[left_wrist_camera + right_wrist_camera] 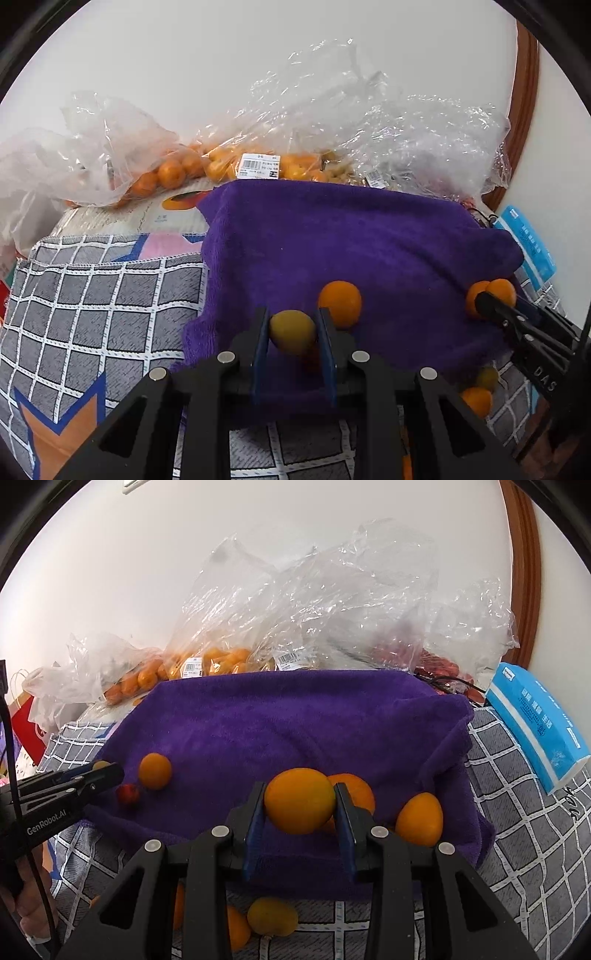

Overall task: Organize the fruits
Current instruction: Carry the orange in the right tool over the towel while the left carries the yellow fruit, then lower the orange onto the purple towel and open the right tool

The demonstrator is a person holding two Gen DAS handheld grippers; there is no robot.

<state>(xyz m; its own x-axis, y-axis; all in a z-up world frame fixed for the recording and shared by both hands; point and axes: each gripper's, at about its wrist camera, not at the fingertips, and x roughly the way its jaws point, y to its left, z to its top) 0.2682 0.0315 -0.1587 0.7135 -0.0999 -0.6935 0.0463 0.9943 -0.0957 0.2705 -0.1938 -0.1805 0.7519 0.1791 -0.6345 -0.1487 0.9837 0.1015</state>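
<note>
A purple towel [332,236] [295,716] lies over a grey checked cloth. My left gripper [293,332] is shut on a small yellow-green fruit [292,331] above the towel's near left part, beside a small orange [340,303] [155,770] and a tiny red fruit [127,794]. My right gripper [300,802] is shut on an orange [300,800] over the towel's near right; it also shows in the left wrist view [491,306]. More oranges [419,819] lie behind and beside it on the towel.
Clear plastic bags of oranges [173,173] [221,661] crowd the back by the white wall. A blue tissue pack [539,723] lies at right. Loose fruits [272,915] [477,400] lie on the checked cloth [92,295] in front of the towel.
</note>
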